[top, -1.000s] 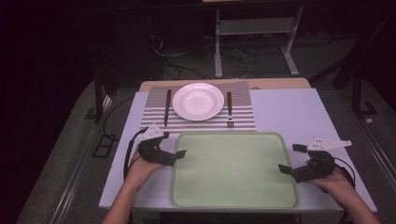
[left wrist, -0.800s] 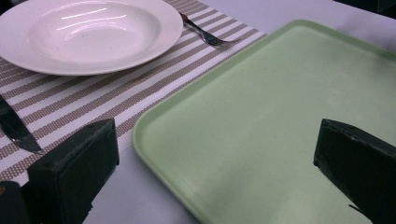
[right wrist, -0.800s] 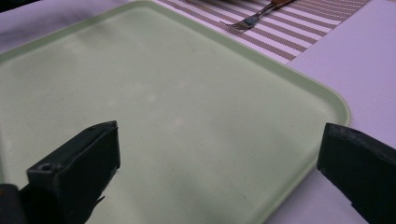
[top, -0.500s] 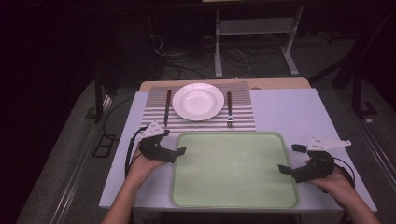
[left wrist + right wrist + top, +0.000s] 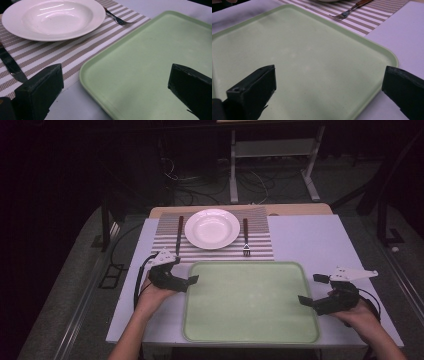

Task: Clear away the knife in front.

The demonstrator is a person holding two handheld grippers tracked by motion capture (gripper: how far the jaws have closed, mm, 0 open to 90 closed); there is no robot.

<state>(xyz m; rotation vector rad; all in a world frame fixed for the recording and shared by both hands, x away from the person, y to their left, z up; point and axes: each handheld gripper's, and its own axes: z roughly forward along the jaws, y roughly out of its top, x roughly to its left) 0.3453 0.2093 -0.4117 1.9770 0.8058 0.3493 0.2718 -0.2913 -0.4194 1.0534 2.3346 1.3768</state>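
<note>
Little has shifted over the past second: both hands hold their places at the two sides of the pale green serving tray [image 5: 250, 300], which lies flat on the white worktop [image 5: 310, 240] just in front of a striped placemat [image 5: 260, 245]. The left hand-held gripper [image 5: 187, 282] hovers with jaws spread wide at the tray's near-left corner, and the right hand-held gripper [image 5: 310, 290] stands likewise open at the right rim; neither grips anything. Behind the tray sit a white soup plate [image 5: 212, 228], a fork [image 5: 245, 237] to its right and a knife [image 5: 178, 234] to its left. The risk from here appears to be an uneven grab: with only a thin raised rim to pinch, one jaw pair could slip off, tipping the tray. A forward shove might also drive the tray's far edge into the placemat, nudging the fork lying closest to it.
</note>
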